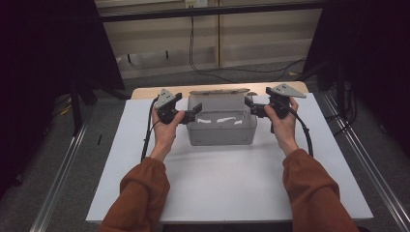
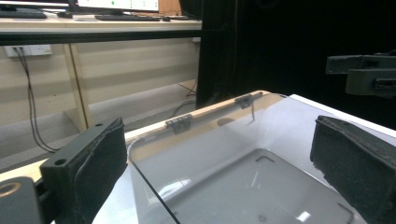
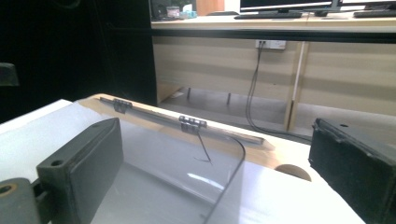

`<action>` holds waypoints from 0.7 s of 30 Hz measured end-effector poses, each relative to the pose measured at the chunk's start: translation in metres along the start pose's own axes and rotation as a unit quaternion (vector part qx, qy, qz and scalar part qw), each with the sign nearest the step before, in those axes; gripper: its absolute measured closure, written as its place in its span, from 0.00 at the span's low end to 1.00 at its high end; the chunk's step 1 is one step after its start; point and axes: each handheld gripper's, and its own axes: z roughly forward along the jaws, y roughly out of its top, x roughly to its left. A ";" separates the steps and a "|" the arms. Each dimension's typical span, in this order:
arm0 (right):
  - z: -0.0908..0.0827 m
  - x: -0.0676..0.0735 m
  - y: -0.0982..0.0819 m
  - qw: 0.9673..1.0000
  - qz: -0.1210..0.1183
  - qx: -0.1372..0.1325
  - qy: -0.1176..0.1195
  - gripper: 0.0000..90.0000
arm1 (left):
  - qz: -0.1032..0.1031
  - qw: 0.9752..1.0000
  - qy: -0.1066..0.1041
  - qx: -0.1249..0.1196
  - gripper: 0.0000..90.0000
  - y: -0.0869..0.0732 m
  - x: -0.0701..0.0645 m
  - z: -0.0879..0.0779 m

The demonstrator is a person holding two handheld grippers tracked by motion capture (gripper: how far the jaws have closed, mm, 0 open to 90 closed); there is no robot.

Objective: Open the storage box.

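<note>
A clear plastic box with its hinged lid open is seen at the middle of the white table. It is flanked by the left gripper and right gripper, both held level with jaws spread, wrists straight, forearms extended forward.

A lab or office test room: a white-topped table stands on grey carpet between metal floor rails, black curtains hang at both sides, and behind are a beige desk with monitors, keyboards, a wall socket and trailing cables
</note>
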 end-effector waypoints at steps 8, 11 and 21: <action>-0.020 0.005 -0.002 1.000 -0.010 -0.006 -0.006 0.03 | -0.009 1.000 0.017 -0.014 0.04 -0.001 -0.008 -0.016; -0.026 0.007 -0.003 1.000 -0.012 -0.008 -0.006 0.03 | -0.006 1.000 0.017 -0.014 0.04 -0.002 -0.010 -0.023; -0.047 0.013 -0.017 1.000 -0.007 -0.003 -0.005 0.02 | -0.004 0.999 0.022 -0.029 0.05 -0.011 -0.015 -0.052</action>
